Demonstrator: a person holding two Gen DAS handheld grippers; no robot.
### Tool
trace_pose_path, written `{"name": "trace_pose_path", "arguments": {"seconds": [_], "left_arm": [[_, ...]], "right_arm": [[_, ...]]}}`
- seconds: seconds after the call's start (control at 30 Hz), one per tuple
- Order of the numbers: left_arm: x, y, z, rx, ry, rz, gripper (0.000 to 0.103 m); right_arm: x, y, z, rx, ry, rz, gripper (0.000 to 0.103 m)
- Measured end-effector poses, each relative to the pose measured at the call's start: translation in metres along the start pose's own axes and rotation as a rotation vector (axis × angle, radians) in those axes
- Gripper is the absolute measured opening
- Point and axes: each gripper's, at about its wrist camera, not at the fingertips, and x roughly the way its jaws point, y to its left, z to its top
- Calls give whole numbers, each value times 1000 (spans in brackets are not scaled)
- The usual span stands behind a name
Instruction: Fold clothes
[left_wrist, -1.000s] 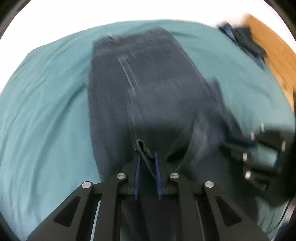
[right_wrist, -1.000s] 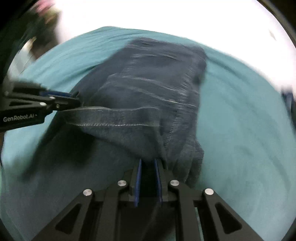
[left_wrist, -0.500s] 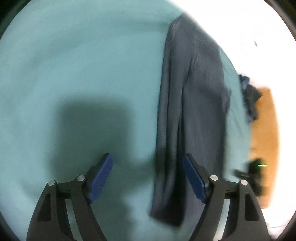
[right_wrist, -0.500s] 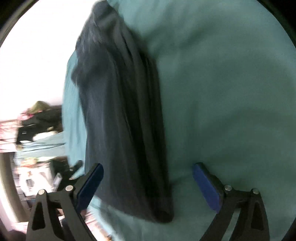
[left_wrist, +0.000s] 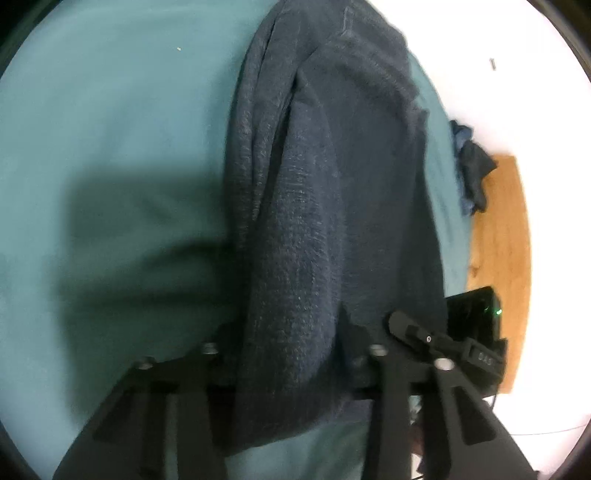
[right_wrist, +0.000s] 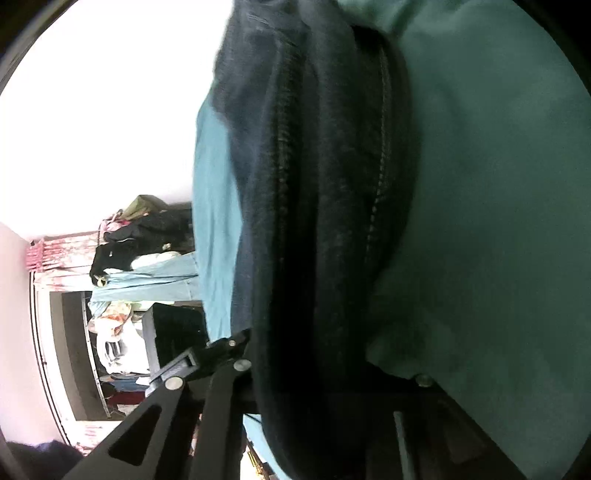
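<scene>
Nearest in both wrist views, the folded dark blue denim garment (left_wrist: 332, 221) is lying between black gripper fingers. The jaws of the left gripper (left_wrist: 291, 354) are closing narrowly around one end of the folded bundle, and the jaws of the right gripper (right_wrist: 325, 373) are closing on a thick folded edge — the cloth is filling the gap in each, though I cannot tell how hard the pads are pressing.

The denim is looking heavy and rather stiff for a cloth; I am judging that it is keeping a crease well but sagging under its own weight, so the thick layered edges and the stitched seams are the safest places to grip. Its weave is coarse, with pale seam stitching (right_wrist: 378, 184) running along it.

Under it the teal bed sheet (left_wrist: 110, 147) is spreading soft and smooth. Farther away, a small dark crumpled cloth (left_wrist: 472, 173) is lying at the edge of an orange wooden board (left_wrist: 498, 240), and a pile of mixed clothes (right_wrist: 140, 236) is waiting beyond the sheet.
</scene>
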Motion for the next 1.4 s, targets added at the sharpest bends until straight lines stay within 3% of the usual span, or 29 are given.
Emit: {"name": "trace_pose_path", "arguments": {"seconds": [0.1, 0.17, 0.23, 0.27, 0.33, 0.37, 0.43, 0.47, 0.5, 0.57, 0.6, 0.73, 0.87, 0.97, 1.0, 1.03, 1.2, 1.27, 1.33, 1.4], "left_arm": [[-21, -3, -49, 22, 25, 29, 30], [-25, 7, -85, 6, 74, 48, 30], [-22, 26, -120, -20, 118, 78, 30], [-24, 30, -129, -18, 113, 80, 35], [-36, 29, -136, -24, 92, 102, 45], [-43, 27, -134, -38, 99, 136, 57], [-69, 19, -132, -34, 55, 202, 61], [-81, 12, -128, -18, 14, 220, 61], [-87, 4, -119, 13, -36, 221, 63], [-99, -13, -102, 75, -136, 223, 79], [-105, -22, -93, 107, -186, 223, 80], [-71, -31, -33, 192, -229, 214, 79], [-31, -46, 9, 258, -229, 264, 79], [-28, -47, 19, 288, -248, 292, 79], [-27, -46, 20, 286, -243, 285, 79], [-24, -46, 21, 285, -241, 279, 79], [-5, -53, 29, 288, -234, 232, 76], [0, -56, 26, 290, -216, 218, 58], [7, -60, 25, 298, -204, 217, 48], [14, -63, 24, 305, -197, 216, 45]], "right_arm": [[-16, 2, -45, -4, 63, -21, 13], [-16, -15, -76, 24, 119, -101, 15], [-18, -44, -95, 99, 175, -169, 30], [-20, -56, -102, 132, 198, -200, 31], [-36, -52, -93, 131, 175, -241, 45], [-50, -40, -85, 69, 134, -325, 48], [-78, -13, -68, -77, 33, -508, 69], [-89, 2, -60, -150, -23, -573, 70], [-98, 17, -51, -219, -71, -572, 70], [-99, 39, -32, -339, -124, -575, 70], [-93, 48, -22, -391, -133, -579, 70], [-68, 68, 4, -518, -161, -551, 68], [-10, 89, 43, -615, -193, -573, 68], [7, 85, 35, -653, -187, -630, 67], [11, 80, 38, -644, -181, -632, 62], [14, 78, 36, -639, -185, -615, 55], [12, 87, 18, -693, -231, -556, 53], [14, 84, 14, -693, -227, -556, 45], [19, 78, 16, -677, -211, -570, 13], [24, 70, 21, -649, -186, -588, 11]]}}
